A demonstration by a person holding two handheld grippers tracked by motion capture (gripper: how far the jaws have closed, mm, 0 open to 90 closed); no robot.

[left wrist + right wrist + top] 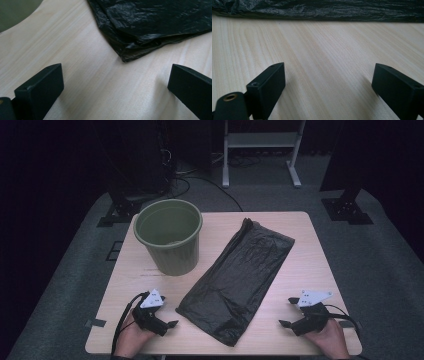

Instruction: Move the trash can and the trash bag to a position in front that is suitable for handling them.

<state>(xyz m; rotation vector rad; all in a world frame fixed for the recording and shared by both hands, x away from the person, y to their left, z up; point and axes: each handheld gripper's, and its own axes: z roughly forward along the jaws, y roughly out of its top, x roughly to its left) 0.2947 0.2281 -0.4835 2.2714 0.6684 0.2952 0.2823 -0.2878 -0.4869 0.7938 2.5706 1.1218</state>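
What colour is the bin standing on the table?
The bin is olive green, ribbed on its lower wall; the high view shows it best.

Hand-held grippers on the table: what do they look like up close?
Each hand-held gripper, left and right, has a black body with two blocky black jaws and a pale three-cornered plate with dark dots on top. A black cable loops from the left one; another trails from the right.
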